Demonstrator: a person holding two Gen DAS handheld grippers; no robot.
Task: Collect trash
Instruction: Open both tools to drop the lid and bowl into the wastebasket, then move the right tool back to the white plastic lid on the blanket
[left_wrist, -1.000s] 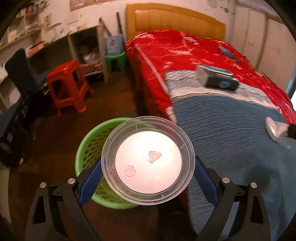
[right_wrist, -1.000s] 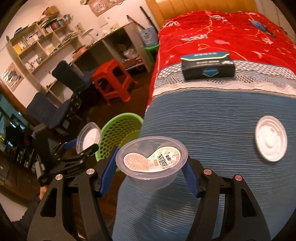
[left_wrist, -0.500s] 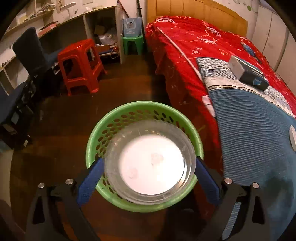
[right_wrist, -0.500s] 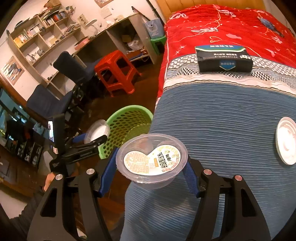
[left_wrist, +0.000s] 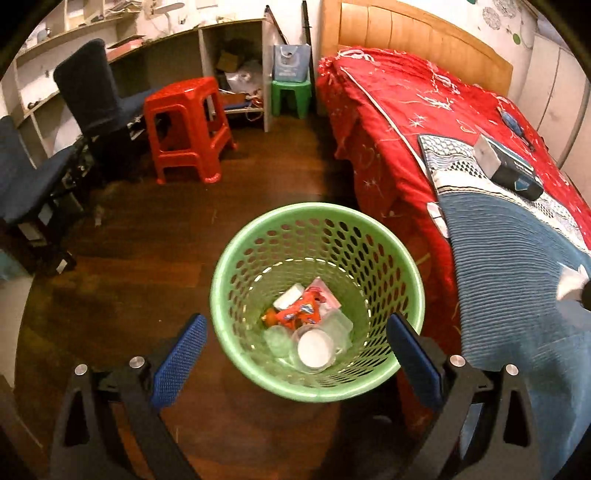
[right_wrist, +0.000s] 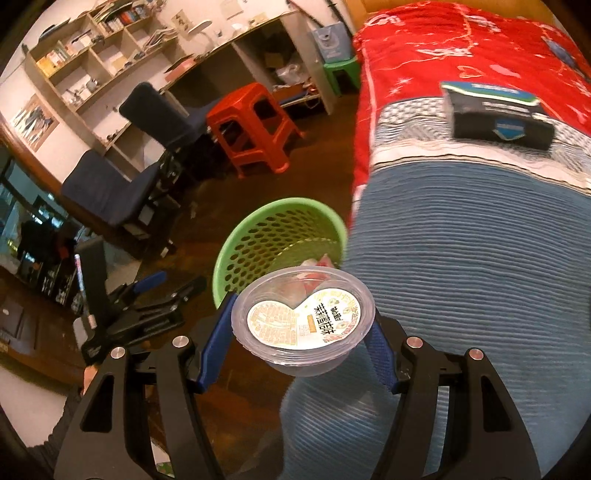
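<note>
The left gripper (left_wrist: 297, 341) hangs above the green perforated plastic waste basket (left_wrist: 402, 266), its blue-padded fingers (left_wrist: 179, 360) spread wide apart with nothing between them. The basket stands on the dark wooden floor (left_wrist: 147, 266) just beside the near corner of the bed. At its bottom lie a clear round plastic lid (left_wrist: 314, 349) with a white centre, an orange-red snack wrapper (left_wrist: 295, 312), a pink packet and a small white piece.

The right gripper (right_wrist: 301, 334) has its fingers (right_wrist: 212, 349) clamped on a clear round plastic food tub (right_wrist: 301, 325) with a printed paper label inside, held in the air over the bed's edge, near and to the right of the basket (right_wrist: 255, 236). In this view the left gripper (right_wrist: 162, 291) shows at the left, beside the basket.

On the bed, a blue ribbed blanket (right_wrist: 461, 258) covers the near part and a red patterned quilt (left_wrist: 388, 110) the far part. A dark rectangular cardboard box (right_wrist: 498, 114) lies on the patterned band between them. Across the floor stand a red plastic stool (left_wrist: 184, 129), a small green stool (left_wrist: 291, 96) and dark blue chairs (left_wrist: 99, 96).
</note>
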